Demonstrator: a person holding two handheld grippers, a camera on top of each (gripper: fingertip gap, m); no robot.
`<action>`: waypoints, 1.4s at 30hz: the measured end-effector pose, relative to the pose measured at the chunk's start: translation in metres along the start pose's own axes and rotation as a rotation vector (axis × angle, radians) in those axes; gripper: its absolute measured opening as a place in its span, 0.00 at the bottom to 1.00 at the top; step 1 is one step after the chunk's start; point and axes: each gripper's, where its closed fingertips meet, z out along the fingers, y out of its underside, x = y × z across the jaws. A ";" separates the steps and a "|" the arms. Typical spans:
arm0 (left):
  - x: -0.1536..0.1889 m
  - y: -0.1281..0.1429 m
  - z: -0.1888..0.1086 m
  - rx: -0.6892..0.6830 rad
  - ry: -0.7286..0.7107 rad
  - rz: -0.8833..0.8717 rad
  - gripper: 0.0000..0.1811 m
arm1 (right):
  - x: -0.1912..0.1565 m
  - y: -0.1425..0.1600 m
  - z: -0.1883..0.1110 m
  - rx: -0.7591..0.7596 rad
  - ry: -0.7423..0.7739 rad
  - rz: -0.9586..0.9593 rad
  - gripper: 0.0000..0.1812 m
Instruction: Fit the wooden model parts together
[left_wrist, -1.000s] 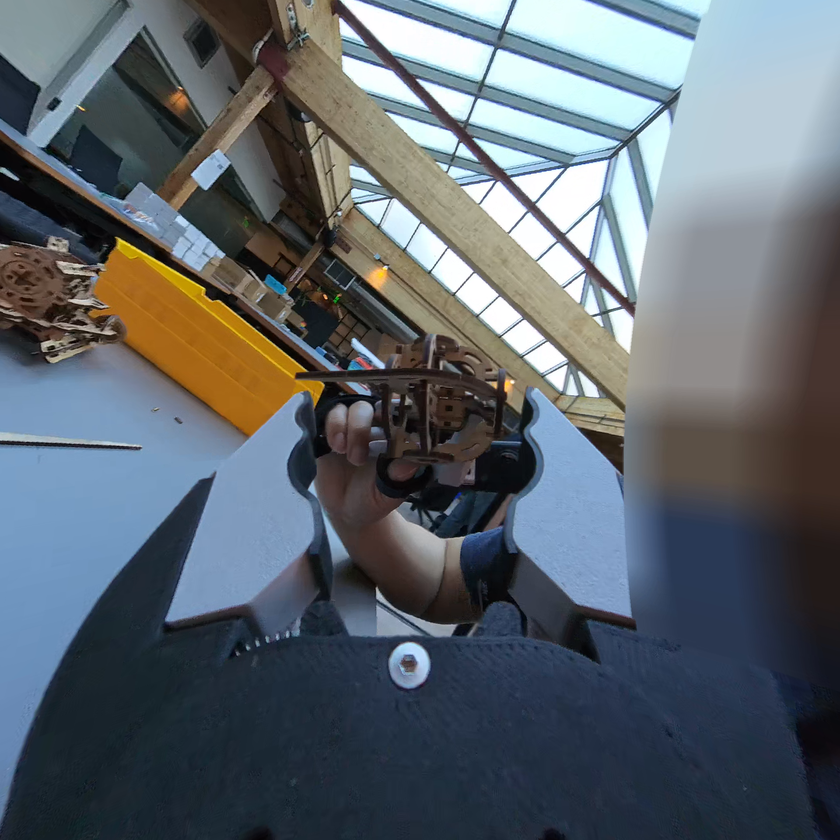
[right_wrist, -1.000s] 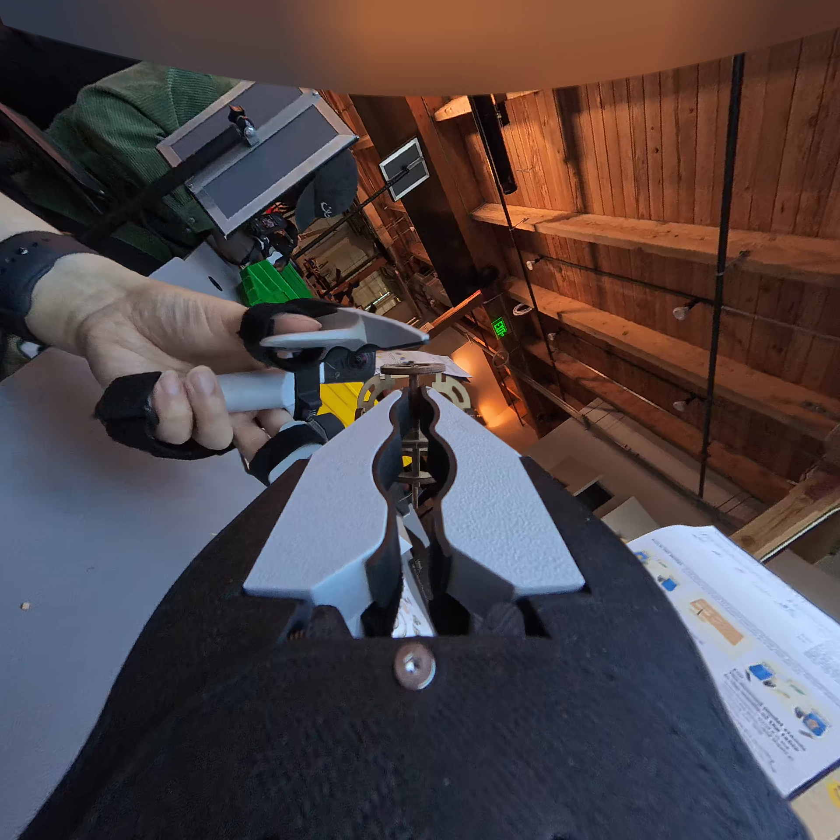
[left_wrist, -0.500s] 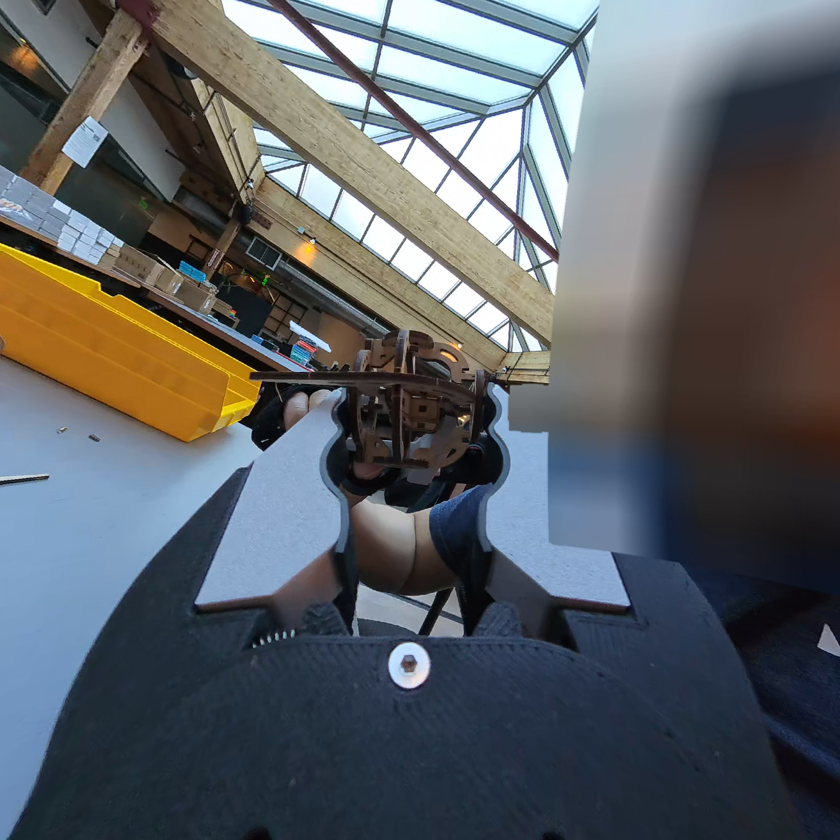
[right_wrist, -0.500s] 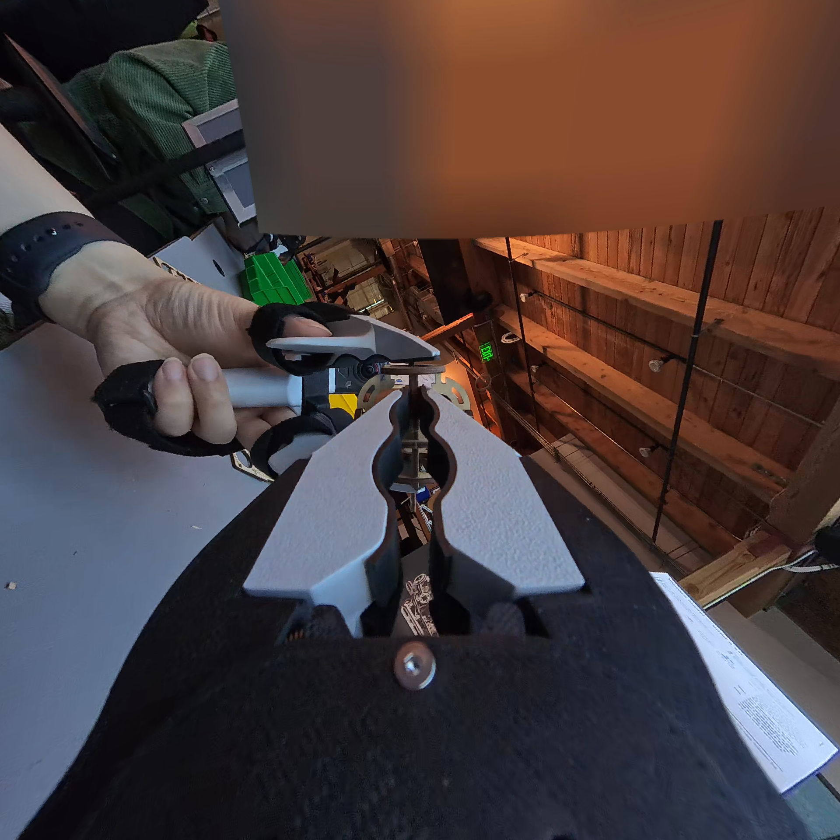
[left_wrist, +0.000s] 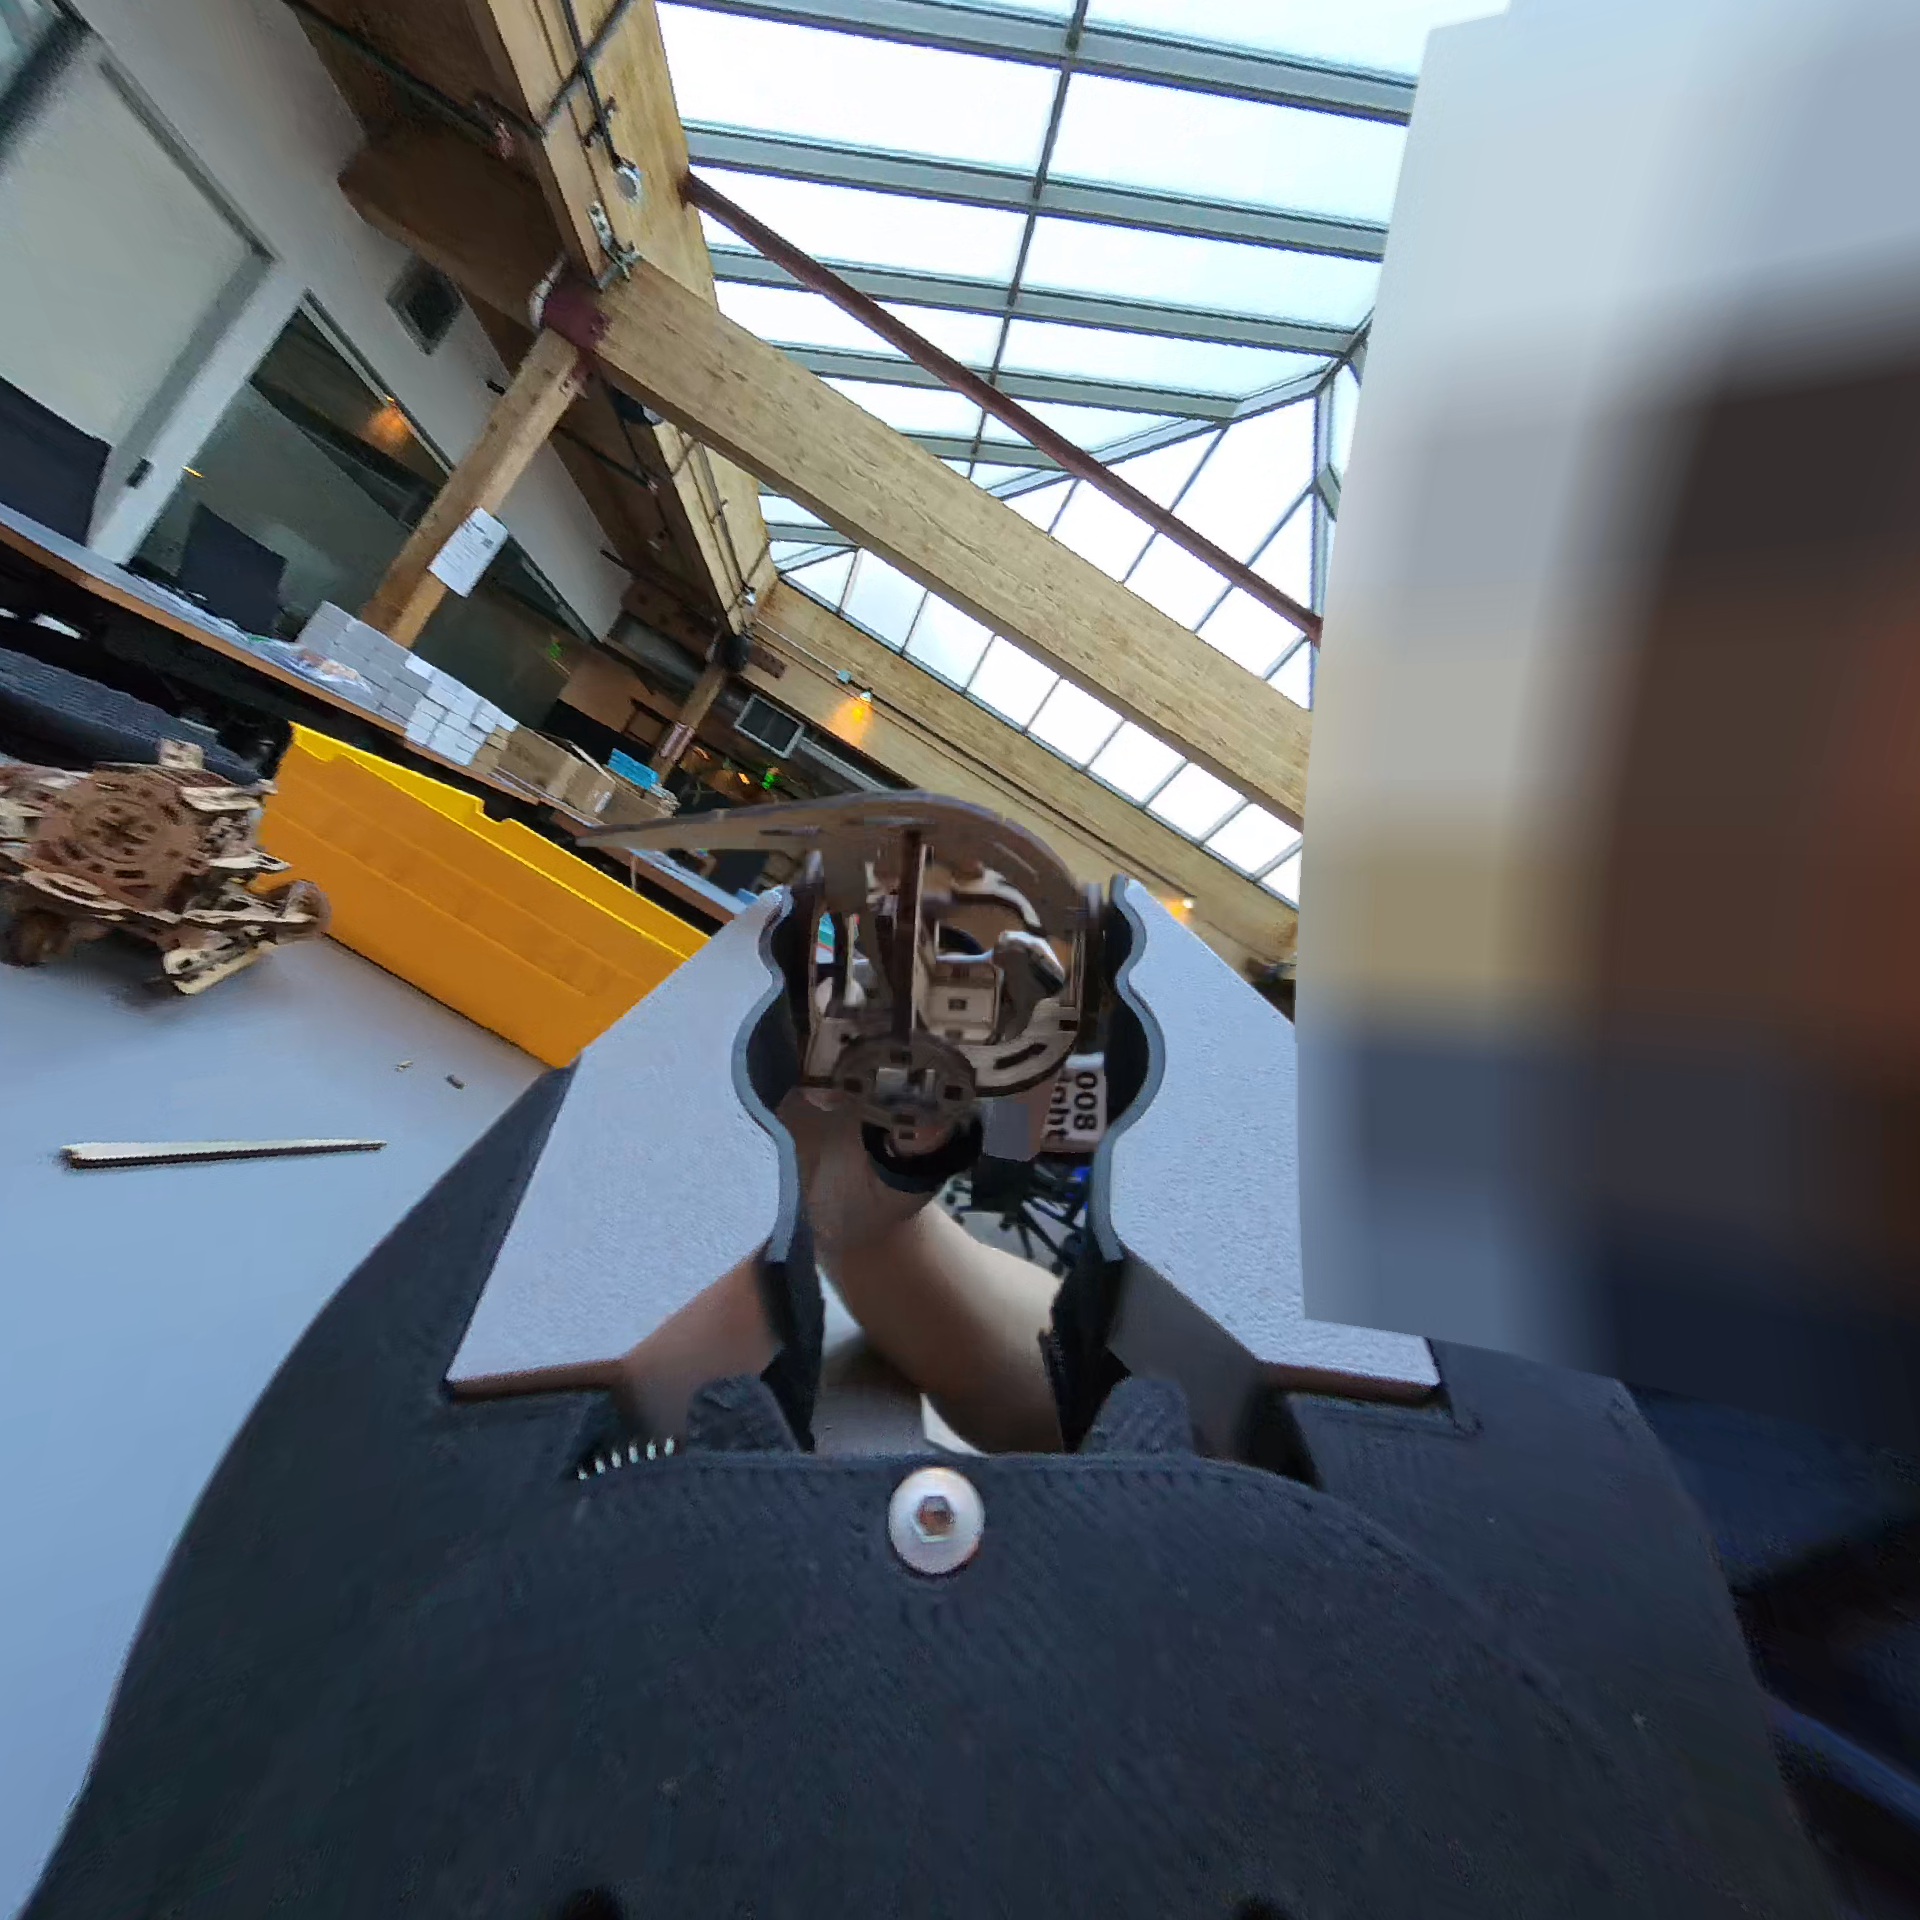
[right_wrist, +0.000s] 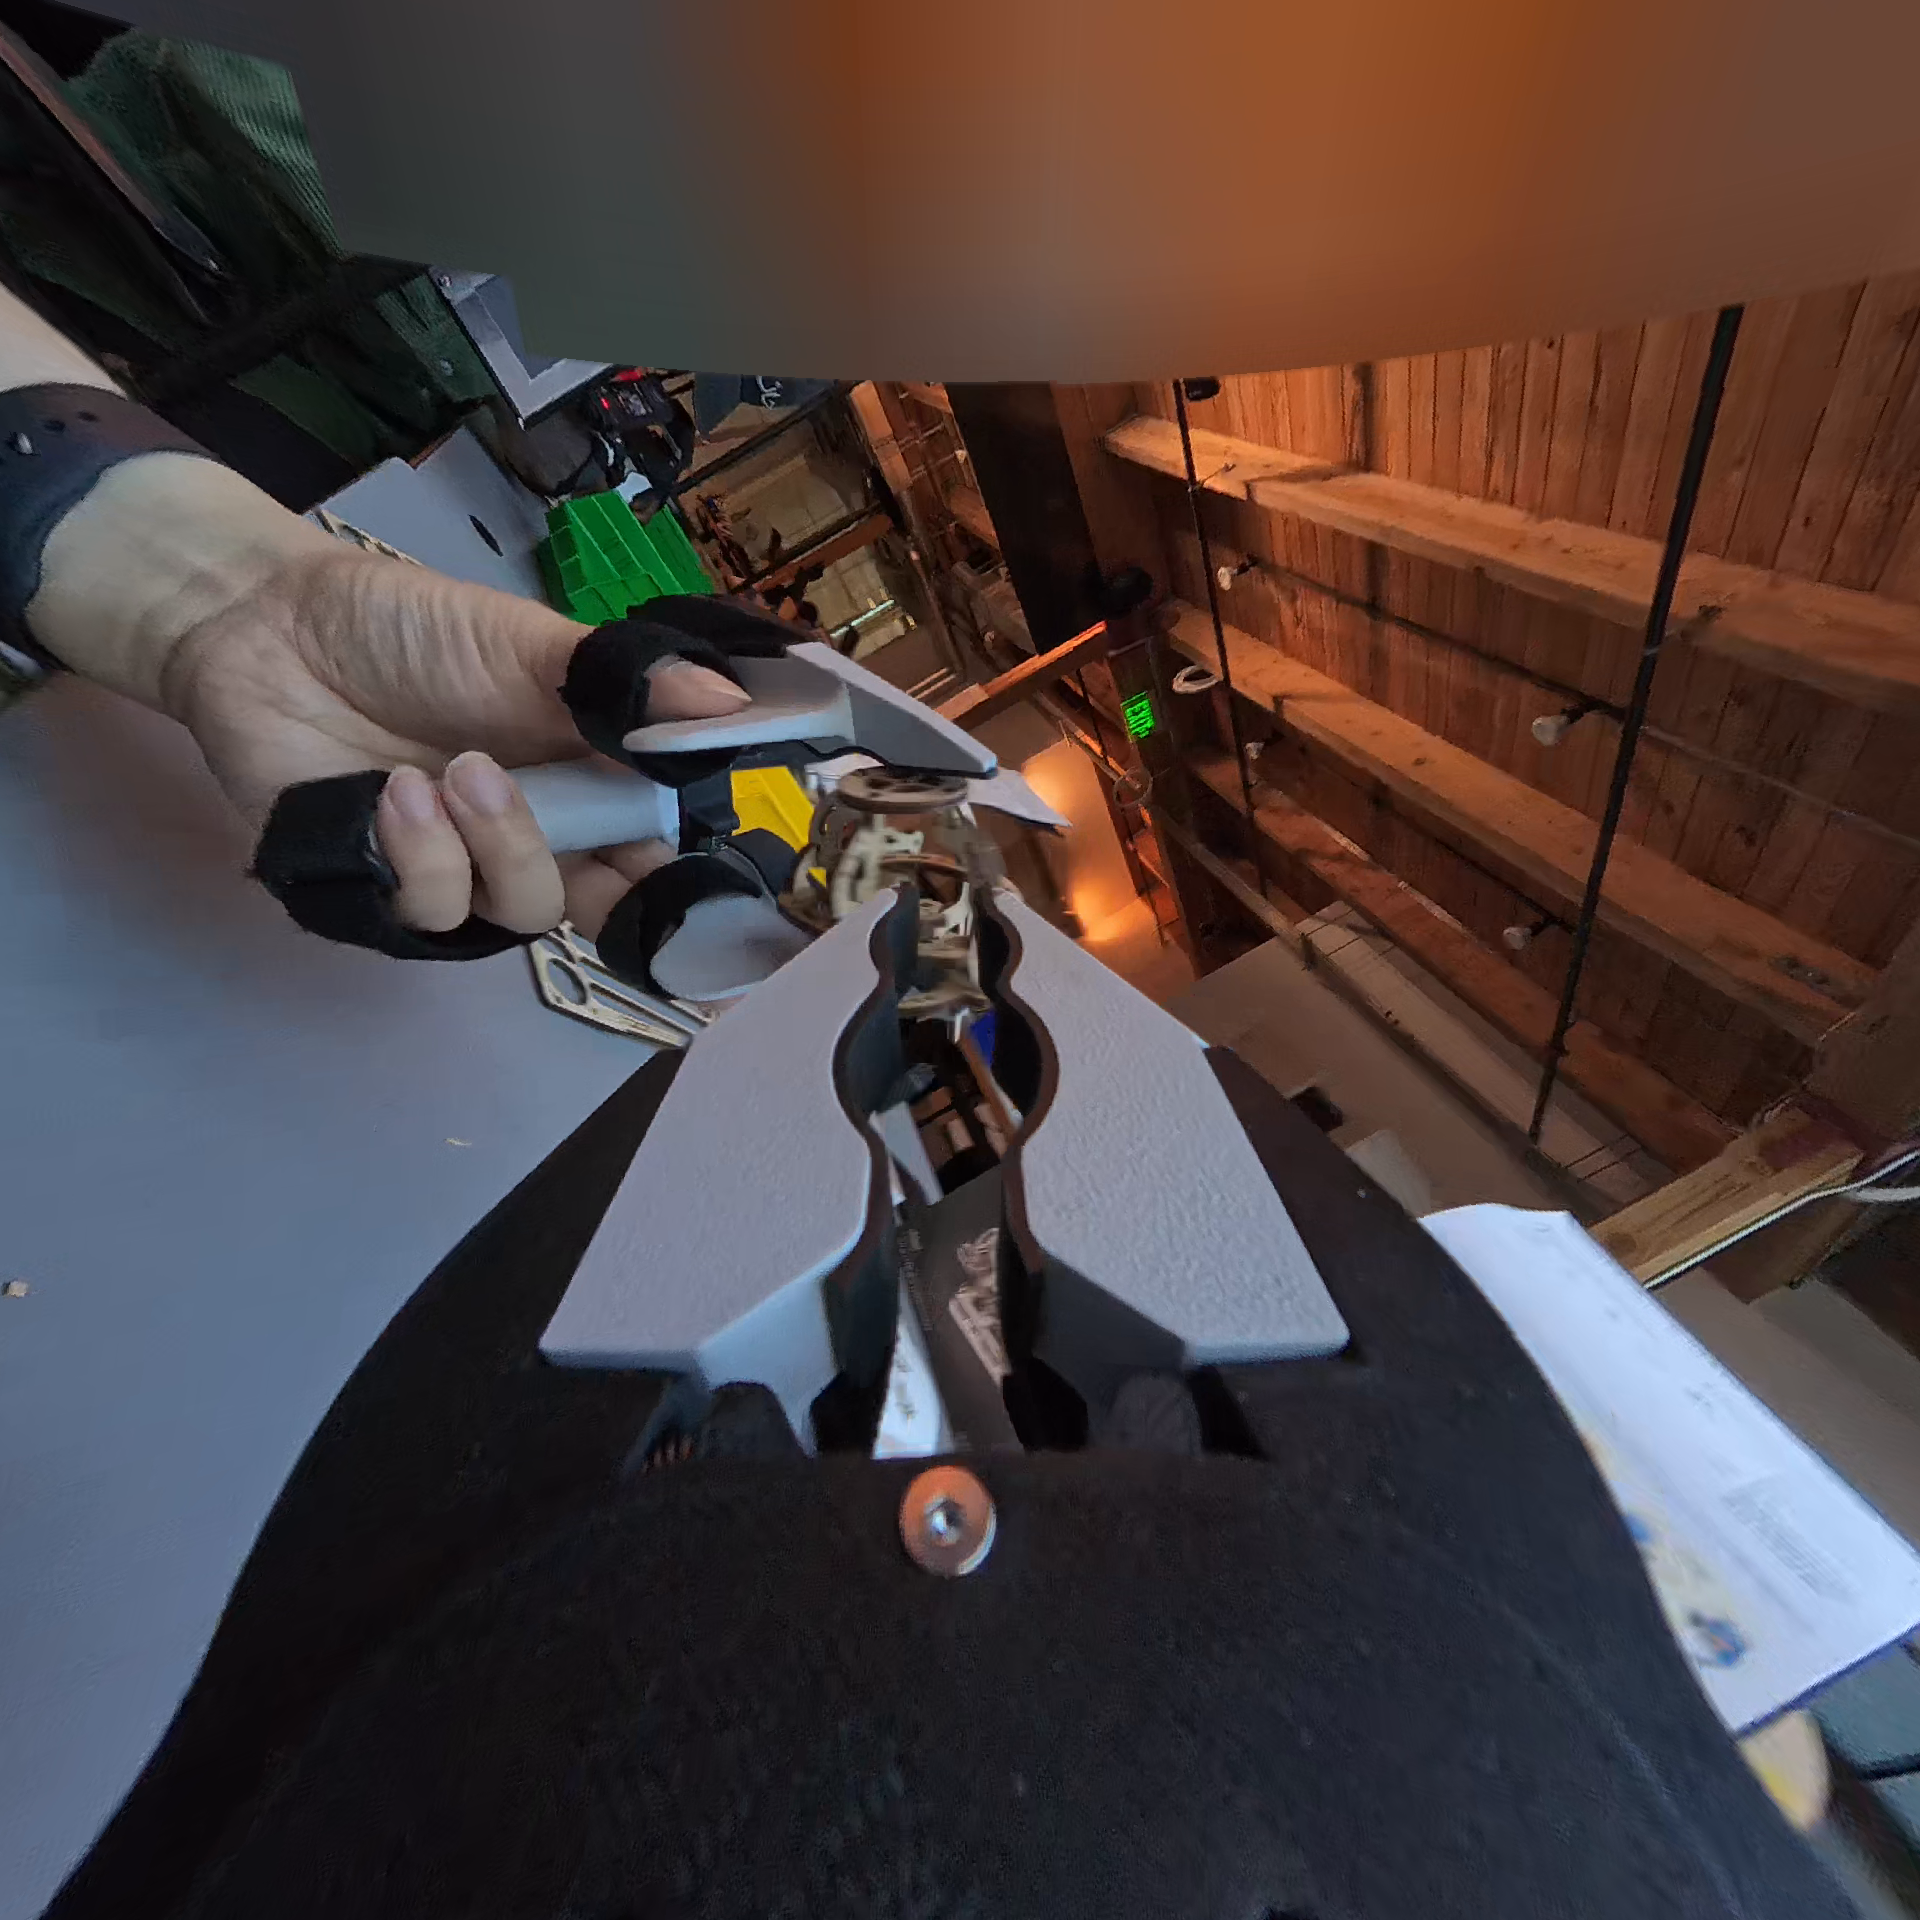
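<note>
A small brown wooden model assembly (left_wrist: 935, 987) of gears and curved plates is held in the air between both grippers. My left gripper (left_wrist: 945, 914) has closed around it, with its fingers touching the assembly's two sides. My right gripper (right_wrist: 940, 914) is almost fully shut on a thin plate at the assembly's (right_wrist: 894, 852) near edge. In the right wrist view the left gripper (right_wrist: 769, 831), held by a hand, has one finger above the assembly and one below it.
A larger wooden gear model (left_wrist: 135, 883) lies on the grey table (left_wrist: 208, 1351) beside a yellow bin (left_wrist: 447, 914). A thin wooden strip (left_wrist: 218, 1150) lies nearer. A cut-out wooden sheet (right_wrist: 592, 987) and an instruction sheet (right_wrist: 1683, 1455) lie on the table.
My left gripper has gone from wide open to closed around the assembly. The assembly has tilted, so its flat plate now slopes. The right gripper has kept its hold.
</note>
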 end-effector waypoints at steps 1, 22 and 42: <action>-0.003 -0.001 -0.003 -0.005 -0.022 0.023 0.31 | 0.003 0.002 -0.001 -0.001 -0.007 0.056 0.04; -0.058 0.010 -0.008 -0.014 -0.289 -0.050 0.31 | -0.029 0.072 0.027 -0.104 -0.309 1.816 0.28; -0.054 0.011 -0.006 -0.022 -0.255 -0.061 0.30 | -0.020 0.071 0.022 -0.052 -0.317 1.856 0.27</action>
